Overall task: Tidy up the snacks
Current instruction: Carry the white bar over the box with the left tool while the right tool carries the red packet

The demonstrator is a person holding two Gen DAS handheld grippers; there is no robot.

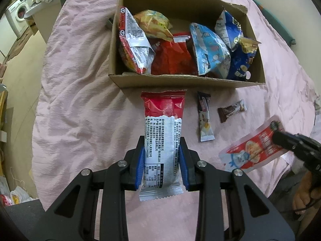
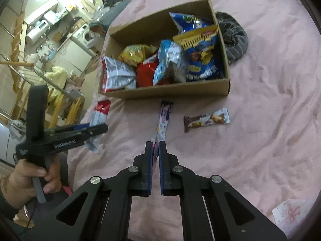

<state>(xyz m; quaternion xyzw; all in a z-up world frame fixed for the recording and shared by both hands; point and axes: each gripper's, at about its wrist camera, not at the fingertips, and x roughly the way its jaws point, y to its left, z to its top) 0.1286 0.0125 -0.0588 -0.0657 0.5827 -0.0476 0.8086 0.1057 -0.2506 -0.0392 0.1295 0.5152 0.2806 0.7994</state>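
Observation:
My left gripper (image 1: 161,152) is shut on a long red and white snack packet (image 1: 162,120), which points toward the cardboard box (image 1: 180,81). The box holds several snack bags. In the right wrist view the left gripper (image 2: 100,128) appears side-on with that packet (image 2: 100,112) in it. My right gripper (image 2: 155,150) is shut on a flat red pouch (image 2: 154,152), seen edge-on there. In the left wrist view the red pouch (image 1: 252,150) hangs above the bed from the right gripper (image 1: 275,129). A slim bar (image 2: 165,116) and a brown bar (image 2: 206,119) lie on the pink sheet in front of the box (image 2: 164,92).
A person's hand (image 2: 30,178) grips the left tool's handle. A grey striped cloth (image 2: 234,38) lies behind the box's right corner. A white paper with a pink mark (image 2: 289,214) sits near the bed's right edge. Furniture and a washing machine (image 1: 20,14) stand left of the bed.

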